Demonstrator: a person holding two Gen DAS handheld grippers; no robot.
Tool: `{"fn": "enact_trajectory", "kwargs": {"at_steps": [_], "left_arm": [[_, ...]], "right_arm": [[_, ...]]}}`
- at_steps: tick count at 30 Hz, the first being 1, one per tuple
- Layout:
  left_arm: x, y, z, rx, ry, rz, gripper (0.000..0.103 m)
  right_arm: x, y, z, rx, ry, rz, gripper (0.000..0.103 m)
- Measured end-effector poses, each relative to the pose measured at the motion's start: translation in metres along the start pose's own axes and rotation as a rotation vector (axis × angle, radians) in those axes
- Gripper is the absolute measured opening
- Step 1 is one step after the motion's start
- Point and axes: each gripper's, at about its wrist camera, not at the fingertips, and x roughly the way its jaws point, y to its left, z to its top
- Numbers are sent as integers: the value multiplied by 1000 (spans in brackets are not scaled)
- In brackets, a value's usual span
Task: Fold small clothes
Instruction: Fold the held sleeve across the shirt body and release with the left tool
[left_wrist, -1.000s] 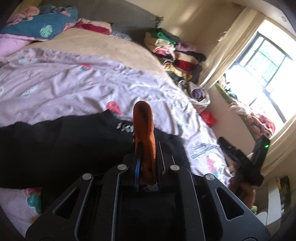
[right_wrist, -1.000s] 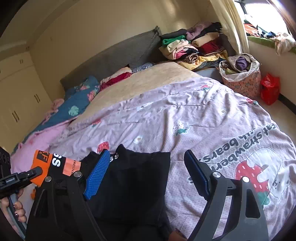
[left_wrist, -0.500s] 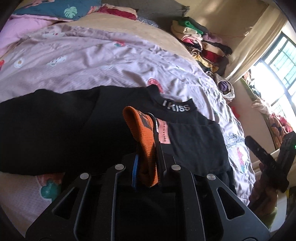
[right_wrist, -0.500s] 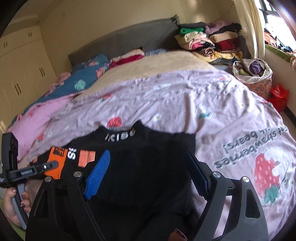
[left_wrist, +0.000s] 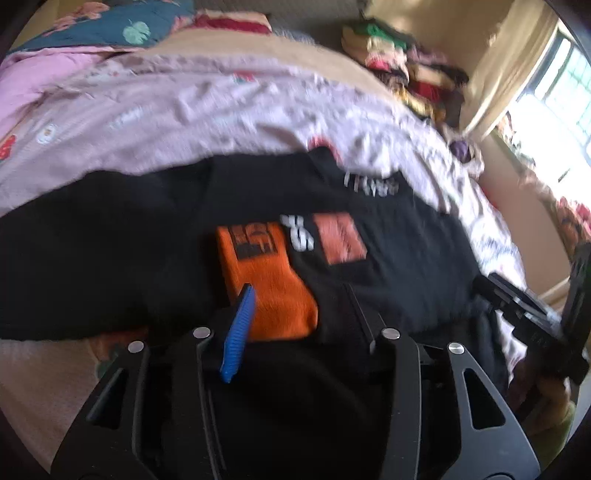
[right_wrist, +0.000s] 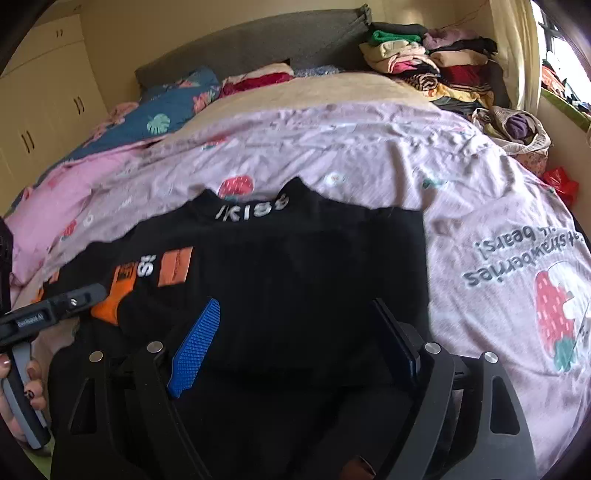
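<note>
While the left wrist view is blurry, it shows the left gripper (left_wrist: 299, 299) low over a black shirt (left_wrist: 388, 258) that lies spread on the pink bed cover (left_wrist: 221, 110). Its jaws have just been opening and now stand partly apart. The orange cuff (left_wrist: 269, 280) of the shirt's sleeve lies flat between them, folded over the black chest, and the pads do not squeeze it. The blue pad (left_wrist: 238, 328) sits at the cuff's left edge. At the right edge of this view the right gripper (left_wrist: 524, 317) shows as a dark shape.

In the right wrist view, the right gripper (right_wrist: 295, 332) hangs over the lower part of the black shirt (right_wrist: 295, 258). Its jaws are wide apart and hold nothing. The shirt's collar with white letters (right_wrist: 251, 210) points to the far side of the bed. At the left, a hand (right_wrist: 22, 387) holds the left gripper (right_wrist: 55, 310) beside the orange cuff (right_wrist: 110, 306). A pile of folded clothes (right_wrist: 424, 66) sits far back by the wall.
</note>
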Motion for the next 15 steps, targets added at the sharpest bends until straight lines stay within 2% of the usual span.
{"fn": "enact_trajectory", "kwargs": {"at_steps": [1, 4, 8, 11, 13, 15], "left_arm": [[6, -1, -2, 6, 18, 19, 42], [21, 6, -10, 11, 59, 54, 55], [17, 12, -14, -4, 62, 22, 57], [2, 9, -16, 11, 43, 2, 62], [-7, 9, -16, 16, 29, 2, 64], [-14, 13, -16, 5, 17, 9, 73]], "right_arm": [[4, 1, -3, -1, 16, -10, 81], [16, 2, -12, -1, 64, -62, 81], [34, -3, -20, 7, 134, -95, 81], [31, -1, -20, 4, 116, -104, 82], [23, 2, -20, 6, 85, -102, 87], [19, 4, -21, 8, 67, -98, 91]]}}
